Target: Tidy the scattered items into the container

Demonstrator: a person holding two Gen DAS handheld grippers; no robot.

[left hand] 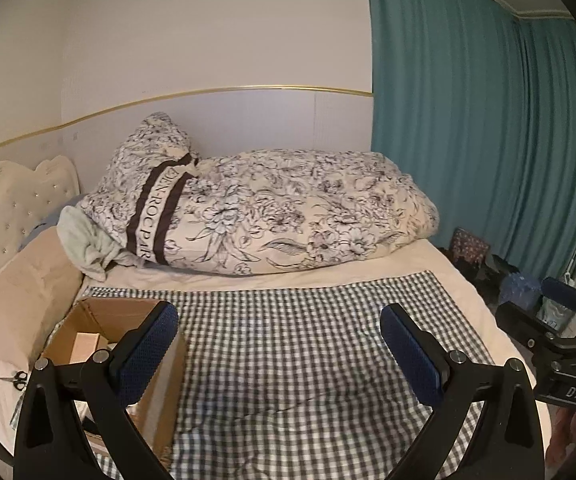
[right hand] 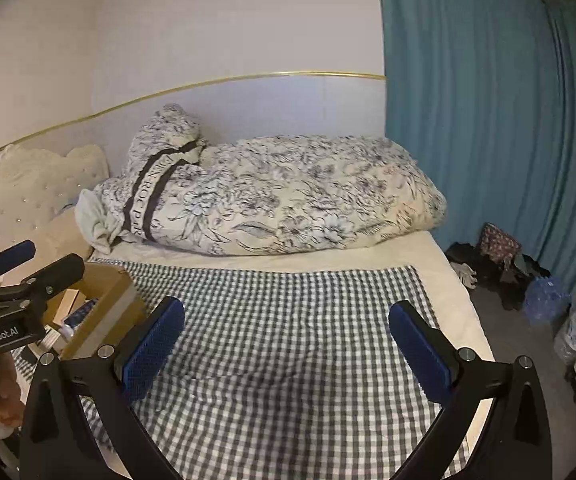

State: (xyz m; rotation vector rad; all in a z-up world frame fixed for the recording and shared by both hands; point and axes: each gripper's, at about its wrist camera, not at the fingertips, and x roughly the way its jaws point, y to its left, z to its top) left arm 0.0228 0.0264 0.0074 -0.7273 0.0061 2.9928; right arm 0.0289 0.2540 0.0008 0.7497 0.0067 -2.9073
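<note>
Both grippers, left and right, hung empty with jaws wide apart over the checked cloth. The box sat at the cloth's left edge, already holding items. No loose items showed on the cloth; tidying looked nearly finished.

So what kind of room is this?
A bedroom, it looks like. There is a bed with a tufted headboard, a rolled-up flowery duvet on it, and teal curtains beside it. A cardboard box sits on the checked cloth.
</note>
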